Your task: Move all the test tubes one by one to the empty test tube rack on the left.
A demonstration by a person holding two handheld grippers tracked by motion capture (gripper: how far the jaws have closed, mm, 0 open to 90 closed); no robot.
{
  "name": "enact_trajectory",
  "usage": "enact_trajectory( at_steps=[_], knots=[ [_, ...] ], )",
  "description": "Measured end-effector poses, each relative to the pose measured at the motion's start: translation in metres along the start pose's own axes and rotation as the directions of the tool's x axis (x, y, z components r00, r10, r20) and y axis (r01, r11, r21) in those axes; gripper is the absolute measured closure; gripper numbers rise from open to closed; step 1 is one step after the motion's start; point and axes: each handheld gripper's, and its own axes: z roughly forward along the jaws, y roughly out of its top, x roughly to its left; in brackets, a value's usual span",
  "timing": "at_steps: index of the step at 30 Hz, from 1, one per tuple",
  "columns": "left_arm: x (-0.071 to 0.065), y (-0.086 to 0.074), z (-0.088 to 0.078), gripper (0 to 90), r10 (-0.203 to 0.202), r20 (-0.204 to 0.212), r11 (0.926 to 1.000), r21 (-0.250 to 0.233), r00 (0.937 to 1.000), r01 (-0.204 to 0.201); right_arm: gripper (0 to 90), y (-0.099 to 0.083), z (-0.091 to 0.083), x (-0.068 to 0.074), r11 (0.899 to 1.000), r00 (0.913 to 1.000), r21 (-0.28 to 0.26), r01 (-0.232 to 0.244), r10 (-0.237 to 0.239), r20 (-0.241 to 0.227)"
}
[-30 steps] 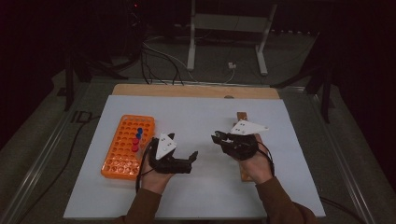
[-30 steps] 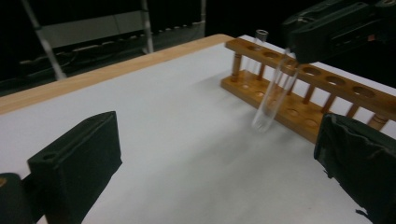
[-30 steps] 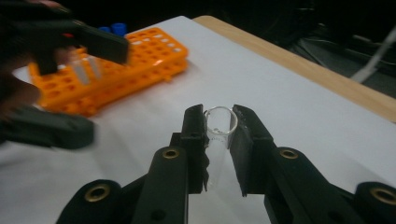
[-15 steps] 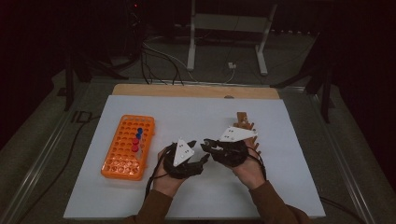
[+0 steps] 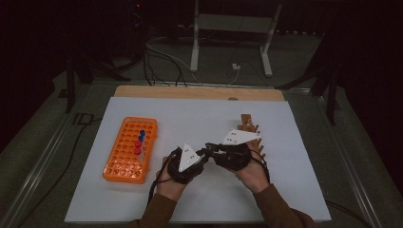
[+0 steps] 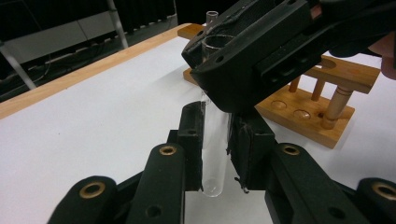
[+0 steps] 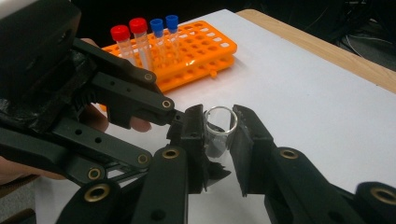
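In the high view, the left gripper (image 5: 205, 153) and the right gripper (image 5: 212, 148) meet tip to tip over the middle of the white table mat (image 5: 199, 118), each carried in 1 hand of the person, whose brown sleeves enter from the bottom edge. An orange tube rack (image 5: 128, 149) lies flat on the mat to the left of the hands and carries capped tubes with red and blue caps. A wooden rack (image 5: 248, 124) lies on the mat just behind the right gripper. In this view the item between the tips is too small to tell. In the left gripper view, the 2 black jaws of the left gripper (image 6: 215, 140) have just been closing and now press on the lower part of a clear glass test tube (image 6: 215, 154), which stands near upright with its rounded bottom hanging free below the pads. The right gripper (image 6: 243, 56) clamps the same tube above them, near its open mouth. The wooden rack (image 6: 322, 112), with pegs and round recesses, lies on the mat beyond. In the right gripper view, the right gripper (image 7: 218, 133) has its jaws closed on the test tube (image 7: 218, 128) just below the open rim. The left gripper (image 7: 184, 119) reaches in from the left and meets the tube. The orange tube rack (image 7: 201, 51) lies behind, holding 2 red-capped and 2 blue-capped tubes.
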Motion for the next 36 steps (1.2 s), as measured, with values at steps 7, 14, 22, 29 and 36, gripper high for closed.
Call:
enact_trajectory(
  at_steps=[7,14,22,29,36],
  knots=[
    [0.004,-0.003,-0.003,75.8,-0.022,-0.003,0.9998,-0.001,0.9998,0.022,55.3,0.001,-0.006,-0.005,0.999,0.9998,-0.035,-0.021,0.021,0.005],
    [0.019,-0.014,-0.018,75.8,-0.073,-0.027,0.9973,-0.009,0.9970,0.073,30.2,-0.002,-0.021,-0.019,0.996,0.9960,-0.072,-0.057,0.062,0.065],
    [0.038,-0.026,-0.046,75.8,-0.123,-0.059,0.9922,-0.029,0.9906,0.122,15.2,-0.023,-0.029,-0.033,0.993,0.9786,-0.061,-0.100,0.110,0.174],
    [0.049,-0.035,-0.070,75.8,-0.125,-0.081,0.9919,-0.035,0.9888,0.122,4.4,-0.041,-0.041,-0.048,0.985,0.9617,-0.083,-0.148,0.163,0.220],
    [0.060,-0.048,-0.088,75.8,-0.138,-0.126,0.9904,-0.025,0.9824,0.136,1.6,-0.048,-0.053,-0.056,0.980,0.9489,-0.112,-0.167,0.190,0.252]
  ],
)
